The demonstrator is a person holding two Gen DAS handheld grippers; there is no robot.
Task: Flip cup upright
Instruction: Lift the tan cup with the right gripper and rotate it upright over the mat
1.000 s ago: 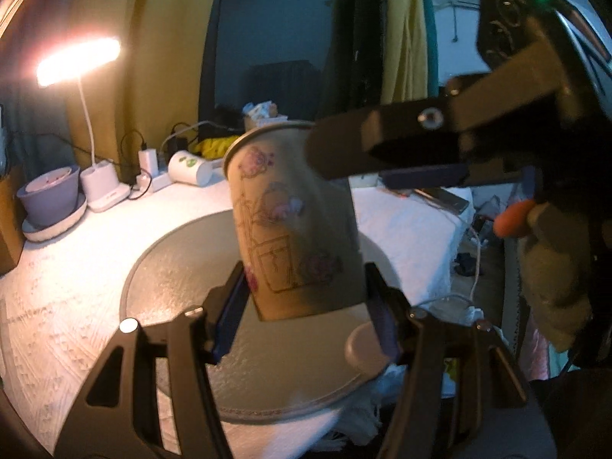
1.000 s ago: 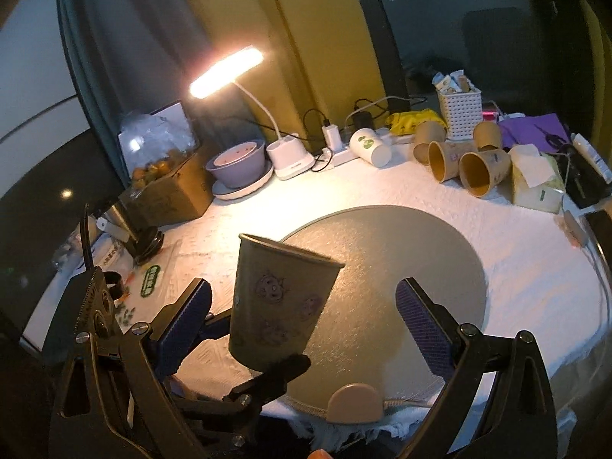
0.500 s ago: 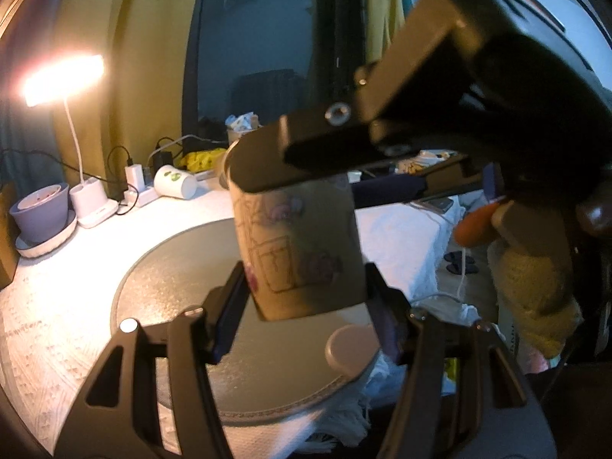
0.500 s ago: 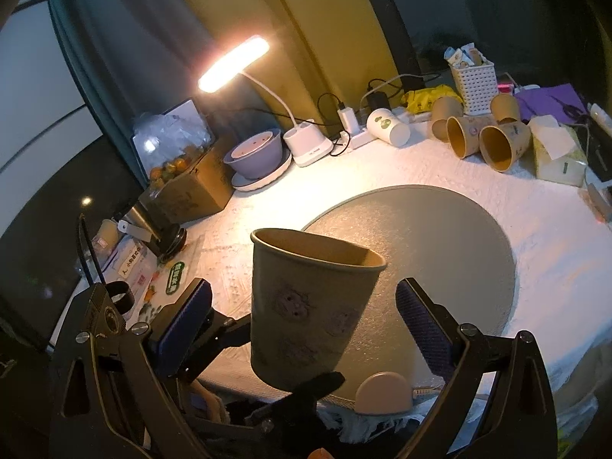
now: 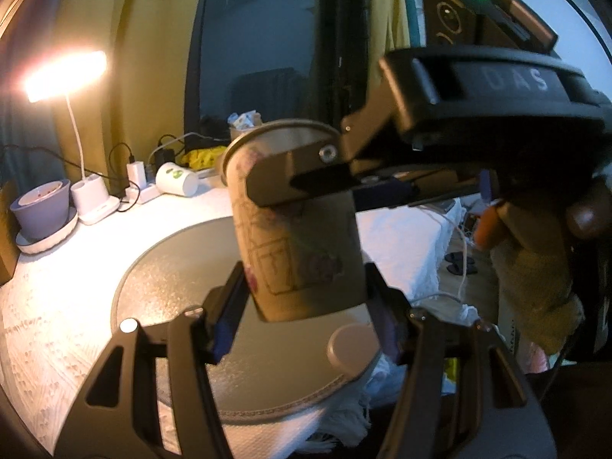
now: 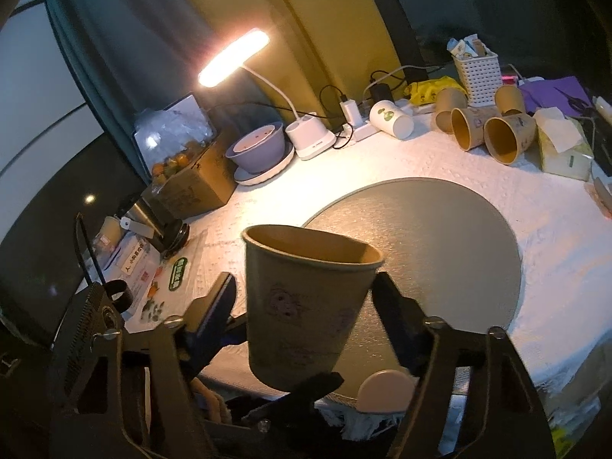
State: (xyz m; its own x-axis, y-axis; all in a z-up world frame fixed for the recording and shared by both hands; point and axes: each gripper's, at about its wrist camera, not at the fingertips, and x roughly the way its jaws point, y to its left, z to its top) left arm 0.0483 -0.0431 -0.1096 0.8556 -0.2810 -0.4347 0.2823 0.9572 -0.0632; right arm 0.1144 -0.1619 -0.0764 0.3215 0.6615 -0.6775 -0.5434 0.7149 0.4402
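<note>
A tan paper cup point(image 5: 298, 229) with pink drawings is held upright, mouth up, above the grey round mat point(image 5: 168, 279). My left gripper point(image 5: 302, 306) is shut on its lower body. My right gripper point(image 6: 306, 298) has closed around the cup point(image 6: 306, 306) higher up, its fingers point(image 6: 214, 306) against both sides. In the left wrist view the right gripper's black finger point(image 5: 298, 176) crosses the cup near the rim.
A lit desk lamp point(image 6: 233, 57), purple bowl point(image 6: 260, 149), white tumbler point(image 6: 390, 118), several lying paper cups point(image 6: 493, 130), white basket point(image 6: 478, 72) and tissue pack point(image 6: 562, 149) line the back. A cardboard box point(image 6: 191, 183) stands left. White cloth point(image 6: 554, 237) covers the table.
The right gripper has come closer and closed its fingers onto the cup. The cup has straightened to upright in the left gripper.
</note>
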